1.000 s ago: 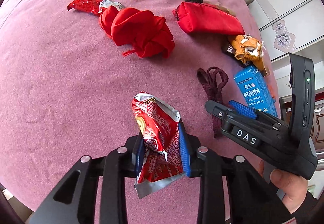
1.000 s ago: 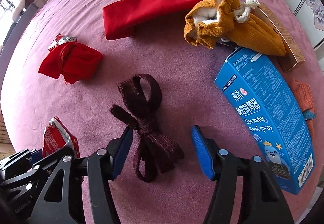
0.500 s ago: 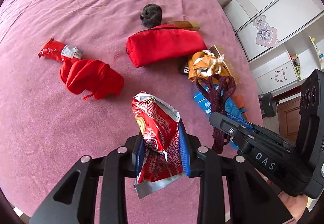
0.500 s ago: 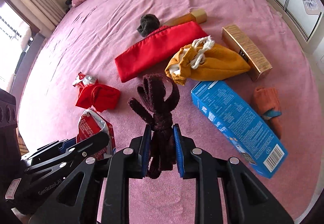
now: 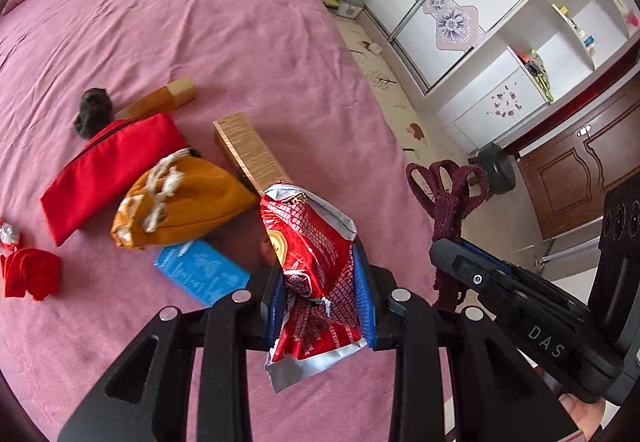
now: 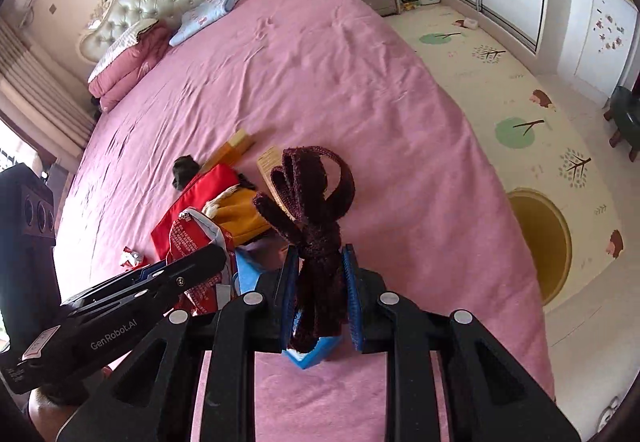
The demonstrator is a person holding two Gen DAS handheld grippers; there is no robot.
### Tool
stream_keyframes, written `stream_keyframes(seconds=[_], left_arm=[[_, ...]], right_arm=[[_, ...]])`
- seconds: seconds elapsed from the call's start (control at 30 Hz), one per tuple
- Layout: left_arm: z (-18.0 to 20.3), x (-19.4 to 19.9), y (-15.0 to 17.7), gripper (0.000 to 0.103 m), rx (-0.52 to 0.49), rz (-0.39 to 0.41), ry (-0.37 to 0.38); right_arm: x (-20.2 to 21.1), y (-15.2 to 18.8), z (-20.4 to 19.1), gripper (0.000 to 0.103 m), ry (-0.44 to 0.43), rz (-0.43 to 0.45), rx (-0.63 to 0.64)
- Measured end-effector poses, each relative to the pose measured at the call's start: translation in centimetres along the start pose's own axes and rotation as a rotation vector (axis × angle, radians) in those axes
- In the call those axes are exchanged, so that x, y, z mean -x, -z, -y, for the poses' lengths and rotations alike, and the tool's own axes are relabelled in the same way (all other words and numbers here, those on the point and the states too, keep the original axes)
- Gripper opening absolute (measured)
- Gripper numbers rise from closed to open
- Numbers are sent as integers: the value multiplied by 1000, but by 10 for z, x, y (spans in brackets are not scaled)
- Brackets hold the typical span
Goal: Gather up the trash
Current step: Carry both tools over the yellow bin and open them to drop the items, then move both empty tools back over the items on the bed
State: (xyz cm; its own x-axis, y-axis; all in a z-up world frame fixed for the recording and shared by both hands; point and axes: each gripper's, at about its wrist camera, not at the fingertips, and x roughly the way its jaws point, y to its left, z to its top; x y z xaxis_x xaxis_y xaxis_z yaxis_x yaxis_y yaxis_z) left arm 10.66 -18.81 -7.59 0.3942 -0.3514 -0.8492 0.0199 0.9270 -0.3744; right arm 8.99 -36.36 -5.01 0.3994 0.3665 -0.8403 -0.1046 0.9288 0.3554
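My left gripper (image 5: 322, 292) is shut on a crumpled red snack wrapper (image 5: 312, 250), held above the pink bed (image 5: 200, 22). My right gripper (image 6: 319, 292) is shut on a dark maroon knotted ribbon (image 6: 316, 210), also lifted off the bed. In the left wrist view the right gripper (image 5: 460, 262) stands at the right with the ribbon (image 5: 448, 194) sticking up from it. In the right wrist view the left gripper (image 6: 192, 266) with the wrapper (image 6: 192, 238) is at lower left. A yellow round bin (image 6: 540, 242) sits on the floor beside the bed.
On the bed lie a red pouch (image 5: 108, 166), an orange drawstring bag (image 5: 184, 198), a blue carton (image 5: 200, 270), two gold boxes (image 5: 248, 150), a dark ball (image 5: 94, 112), red cloth (image 5: 28, 274). Wardrobes (image 5: 480, 2) and a dark stool (image 6: 626, 114) stand at the right.
The right gripper closed on the maroon ribbon and lifted it off the bed. Both grippers rose and swung right toward the bed's edge, the left still holding the wrapper.
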Motion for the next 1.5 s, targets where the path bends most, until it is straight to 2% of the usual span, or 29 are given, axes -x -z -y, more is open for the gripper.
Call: stream_keyframes(seconds=[0.17,0.37,0.53,0.73,0.77,0.83,0.87,0.9,1.03,1.2,1.5], left_arm=[[87,-56,-21,30,-73,-52,62],[172,-122,-35,30,-161,-126,94],[228,-172,-39,30,-244,-199,107],[270,-219,-39,31,-332,-261,134],[275,-226,-40,33,-346,-270,137],[284,-240,-41,45,-371,-292,123],[288,-245,-41,67,-380,-298,124],[291,-250,-43,78,-392,-290,114],[297,-260,-44,80,-423,-307,95],[288,-256,-43,80,-401,-314,88],[260,-219,-51,80,-333,-244,54]], right_arm=[[23,-18,93,22,72,14,-84],[35,-29,200,22,140,20,-215],[36,-29,273,22,181,19,-340],[32,-27,327,22,192,-1,-428],[32,-27,334,24,192,-2,-437],[32,-27,343,28,186,-6,-456],[34,-27,348,40,182,0,-468],[35,-26,352,43,175,8,-479],[41,-28,361,44,199,24,-485],[41,-30,361,44,191,28,-480],[33,-45,335,44,156,15,-403]])
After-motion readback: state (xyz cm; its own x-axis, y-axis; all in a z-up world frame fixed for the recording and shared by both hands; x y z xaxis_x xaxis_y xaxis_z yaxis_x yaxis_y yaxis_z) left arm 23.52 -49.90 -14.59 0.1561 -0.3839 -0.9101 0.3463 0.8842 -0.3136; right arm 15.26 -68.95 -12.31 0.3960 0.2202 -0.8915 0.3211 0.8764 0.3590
